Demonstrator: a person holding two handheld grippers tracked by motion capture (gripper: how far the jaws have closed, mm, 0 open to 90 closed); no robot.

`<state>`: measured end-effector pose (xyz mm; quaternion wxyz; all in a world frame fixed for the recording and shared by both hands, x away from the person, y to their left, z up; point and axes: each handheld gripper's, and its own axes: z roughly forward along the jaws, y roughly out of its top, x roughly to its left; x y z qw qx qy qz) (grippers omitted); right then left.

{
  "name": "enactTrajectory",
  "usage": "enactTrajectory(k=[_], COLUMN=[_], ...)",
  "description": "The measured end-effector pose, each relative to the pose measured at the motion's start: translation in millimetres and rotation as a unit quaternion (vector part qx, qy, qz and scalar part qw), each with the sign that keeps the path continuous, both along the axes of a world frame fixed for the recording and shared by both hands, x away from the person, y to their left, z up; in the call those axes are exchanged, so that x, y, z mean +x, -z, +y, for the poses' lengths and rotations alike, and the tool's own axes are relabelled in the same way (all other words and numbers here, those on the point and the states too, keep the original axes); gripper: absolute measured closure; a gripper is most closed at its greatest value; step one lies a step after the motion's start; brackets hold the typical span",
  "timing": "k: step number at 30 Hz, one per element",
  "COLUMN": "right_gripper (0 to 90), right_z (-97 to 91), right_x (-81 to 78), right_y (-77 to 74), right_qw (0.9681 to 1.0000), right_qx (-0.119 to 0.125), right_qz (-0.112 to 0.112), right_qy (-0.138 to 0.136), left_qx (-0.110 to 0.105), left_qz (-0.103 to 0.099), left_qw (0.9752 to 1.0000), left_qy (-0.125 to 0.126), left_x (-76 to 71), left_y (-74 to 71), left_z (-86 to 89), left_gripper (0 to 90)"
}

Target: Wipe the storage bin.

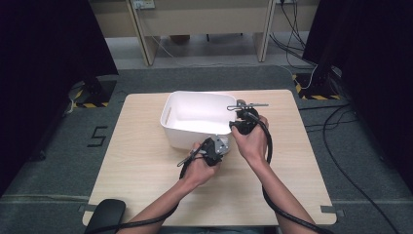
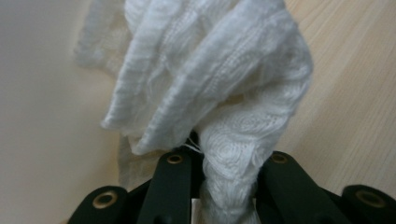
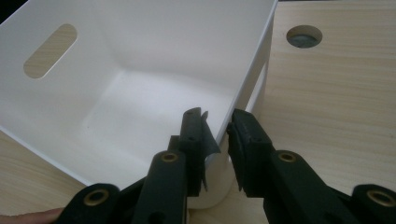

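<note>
The left gripper (image 2: 224, 186) has its fingers (image 2: 175, 186) squeezed tight on a bunched white cloth (image 2: 210, 79), held just beside the near wall of the white tub (image 1: 195, 131). The right gripper (image 3: 217, 154) has its fingers (image 3: 247, 140) pinching the tub's corner, one finger inside, one outside. To do this well, I think the right one should hold the tub steady while the cloth goes up over the rim and drops in. The tub looks empty.
</note>
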<state>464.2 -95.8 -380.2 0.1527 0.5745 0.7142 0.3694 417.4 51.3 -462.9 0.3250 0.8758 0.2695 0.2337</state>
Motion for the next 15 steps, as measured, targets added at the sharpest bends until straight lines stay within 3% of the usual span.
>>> enactTrajectory(k=[15], right_gripper=[75.6], right_z=[1.3], right_x=[-0.9], right_y=[-0.2], right_qw=[1.0000], right_qx=[-0.004], right_qz=[-0.001], right_qy=[0.003], left_qx=[0.000], left_qz=[-0.001], left_qw=[1.0000], left_qy=[0.009], left_x=[-1.4], left_y=[-1.8], left_z=[-10.6], left_gripper=[78.8])
